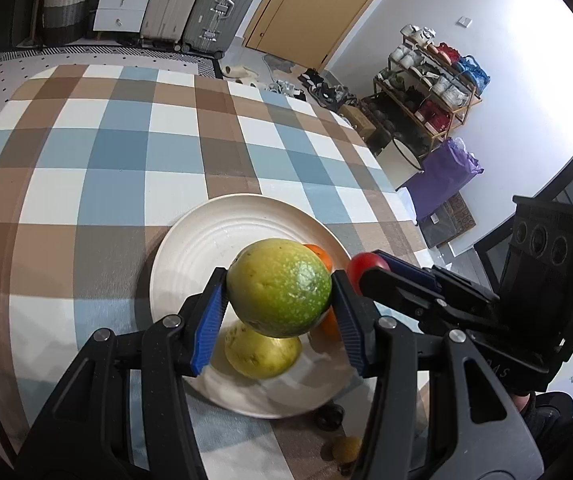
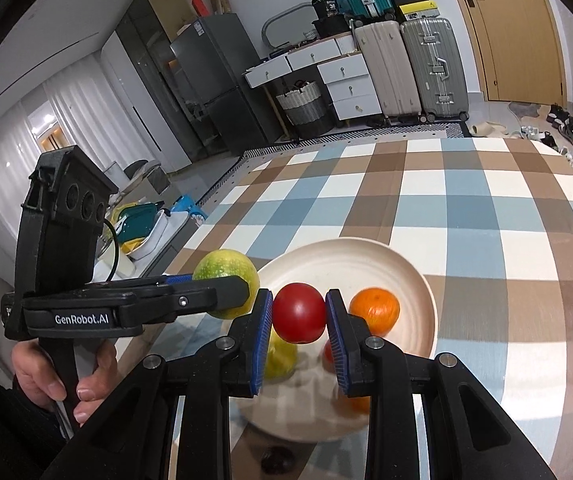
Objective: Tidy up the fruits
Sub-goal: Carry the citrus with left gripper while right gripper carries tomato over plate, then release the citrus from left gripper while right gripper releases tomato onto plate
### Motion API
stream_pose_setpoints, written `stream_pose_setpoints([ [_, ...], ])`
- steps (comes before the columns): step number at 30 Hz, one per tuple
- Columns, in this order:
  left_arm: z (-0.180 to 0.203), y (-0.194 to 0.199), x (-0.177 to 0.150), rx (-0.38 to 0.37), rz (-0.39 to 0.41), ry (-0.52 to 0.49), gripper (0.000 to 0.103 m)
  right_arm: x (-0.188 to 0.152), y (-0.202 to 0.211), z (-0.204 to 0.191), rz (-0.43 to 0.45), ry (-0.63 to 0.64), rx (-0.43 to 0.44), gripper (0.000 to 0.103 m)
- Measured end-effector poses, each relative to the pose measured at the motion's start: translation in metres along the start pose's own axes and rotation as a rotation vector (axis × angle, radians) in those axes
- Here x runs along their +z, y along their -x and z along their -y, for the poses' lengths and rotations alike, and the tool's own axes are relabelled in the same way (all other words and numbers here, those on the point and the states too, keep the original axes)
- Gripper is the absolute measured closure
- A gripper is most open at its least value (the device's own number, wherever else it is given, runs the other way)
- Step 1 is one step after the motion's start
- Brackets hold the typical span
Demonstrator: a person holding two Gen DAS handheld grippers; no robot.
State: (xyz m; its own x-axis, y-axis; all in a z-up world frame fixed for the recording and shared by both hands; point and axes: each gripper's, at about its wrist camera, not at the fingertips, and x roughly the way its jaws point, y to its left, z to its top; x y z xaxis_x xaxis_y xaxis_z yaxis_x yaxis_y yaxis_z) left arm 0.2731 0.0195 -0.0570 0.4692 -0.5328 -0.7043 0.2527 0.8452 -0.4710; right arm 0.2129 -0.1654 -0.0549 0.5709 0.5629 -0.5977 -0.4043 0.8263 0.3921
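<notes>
My left gripper (image 1: 279, 292) is shut on a green mango (image 1: 280, 286) and holds it above the white plate (image 1: 206, 240). A yellow-green fruit (image 1: 262, 354) and an orange (image 1: 328, 322) lie on the plate below. My right gripper (image 2: 299, 316) is shut on a red tomato (image 2: 299, 313) above the same plate (image 2: 366, 256). An orange (image 2: 375, 310) and a yellow-green fruit (image 2: 280, 356) lie on the plate. The mango (image 2: 226, 276) and the left gripper (image 2: 222, 292) show at the left. The tomato (image 1: 366, 270) and the right gripper (image 1: 370, 272) show at the right.
The table carries a blue, brown and white checked cloth (image 1: 126, 160). A small dark fruit (image 1: 328, 416) and a small yellowish fruit (image 1: 346, 448) lie on the cloth near the plate's front edge. Suitcases (image 2: 410, 68), drawers and a shelf stand around the room.
</notes>
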Motion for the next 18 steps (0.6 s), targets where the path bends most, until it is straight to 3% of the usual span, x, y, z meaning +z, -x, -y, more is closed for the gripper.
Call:
stream_pose_setpoints([
  [18,-0.017,-0.046,0.012,0.000,-0.072,0.027,0.054,0.013,-0.047,0.025,-0.066,-0.063,-0.002,0.076],
])
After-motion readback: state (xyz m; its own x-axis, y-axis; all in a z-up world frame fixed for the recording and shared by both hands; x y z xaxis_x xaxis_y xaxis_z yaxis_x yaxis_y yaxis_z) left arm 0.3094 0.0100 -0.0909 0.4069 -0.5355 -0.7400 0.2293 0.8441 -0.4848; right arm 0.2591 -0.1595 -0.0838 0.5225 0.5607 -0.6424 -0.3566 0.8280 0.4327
